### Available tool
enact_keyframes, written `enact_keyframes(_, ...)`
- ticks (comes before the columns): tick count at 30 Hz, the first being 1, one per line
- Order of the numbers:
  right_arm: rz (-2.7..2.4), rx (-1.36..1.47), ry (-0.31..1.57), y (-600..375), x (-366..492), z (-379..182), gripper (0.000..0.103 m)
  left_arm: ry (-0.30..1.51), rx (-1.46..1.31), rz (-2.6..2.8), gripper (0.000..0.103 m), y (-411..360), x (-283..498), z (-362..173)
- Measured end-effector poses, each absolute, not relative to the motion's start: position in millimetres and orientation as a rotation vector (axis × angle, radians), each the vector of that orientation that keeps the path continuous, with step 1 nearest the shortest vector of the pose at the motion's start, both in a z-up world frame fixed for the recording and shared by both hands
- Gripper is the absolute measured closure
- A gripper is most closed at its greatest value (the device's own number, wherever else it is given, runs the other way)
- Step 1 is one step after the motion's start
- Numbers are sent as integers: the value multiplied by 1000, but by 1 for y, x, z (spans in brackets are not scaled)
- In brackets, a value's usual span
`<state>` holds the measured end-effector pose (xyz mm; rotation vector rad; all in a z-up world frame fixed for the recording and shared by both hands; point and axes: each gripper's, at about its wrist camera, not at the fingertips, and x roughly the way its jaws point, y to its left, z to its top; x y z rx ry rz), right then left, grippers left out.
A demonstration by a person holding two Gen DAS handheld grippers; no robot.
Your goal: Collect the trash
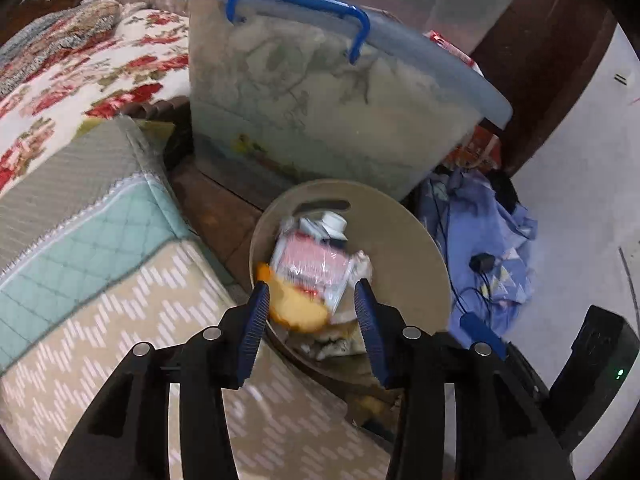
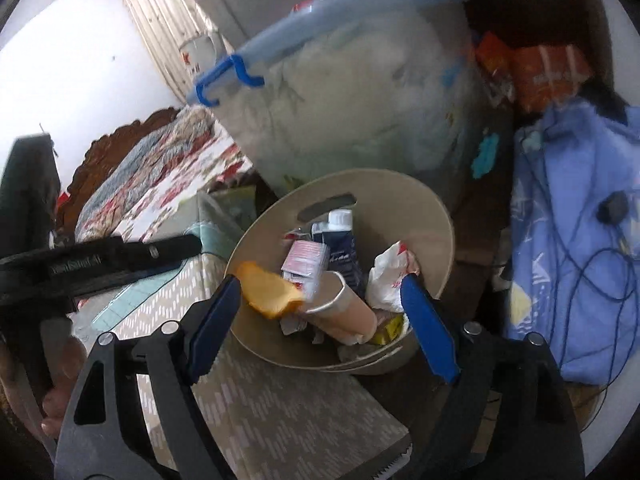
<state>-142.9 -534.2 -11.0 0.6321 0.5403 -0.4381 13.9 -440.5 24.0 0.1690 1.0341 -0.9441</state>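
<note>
While both tongs hovered over the beige bin (image 1: 400, 240), the orange peel (image 1: 296, 308) sat blurred w/ the trash, apparently dropping in or just landed; can't tell which. Left gripper (image 1: 310, 290), lower centre of left wrist view, had jaws partly apart, nothing pinched: the peel showed just inside the left pad w/o a visible clamp. Right gripper (image 2: 320, 284), lower centre of right wrist view, stood wide apart, nothing b/w the pads pressed. In that view the peel (image 2: 270, 290) lay just beside the left-side pad, long axis running upper left to lower right, over the bin's (image 2: 432, 216) near-left rim. Bin already held a paper cup (image 2: 344, 312) on its side, a dark carton (image 2: 340, 248), a crumpled white wrapper (image 2: 390, 276) and a pink-white packet (image 1: 310, 264). Bin stood centre frame, touching the bed edge (image 1: 120, 300) at left, w/ a clear storage box (image 1: 320, 112) right behind it and blue cloth (image 2: 576, 240) at right. My read: drop-off about done, both tongs roughly equally near; peel closest to the left-side pads in each view. Next pickup prob. needs backing away from the bin; no other loose trash clearly visible outside it.
</note>
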Motion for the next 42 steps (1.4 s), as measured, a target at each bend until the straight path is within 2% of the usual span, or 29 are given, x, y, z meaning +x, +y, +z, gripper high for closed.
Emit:
enact_keyframes(4,-388,671,503,-516,-151,-8,23,1024,193,-949,60,-402,3,17)
enact_keyframes(9,-276,697,564,-476,-137,-14,27,969,230,-888,60,-328,-10,16)
enact_keyframes(16,-151,656,613,-407,-115,-11,28,886,285,-711,58,-235,-30,13)
enact_keyframes(20,-139,641,618,-379,-114,-9,28,871,307,-646,53,-213,-40,3)
enact_keyframes(25,-185,637,606,-362,-121,-8,27,865,331,-602,53,-196,-50,-6)
enact_keyframes(38,-303,775,590,-393,-128,-21,27,840,284,-493,52,-173,-49,-4)
enact_keyframes(42,-320,785,585,-395,-129,-21,26,803,297,-486,45,-174,-55,-1)
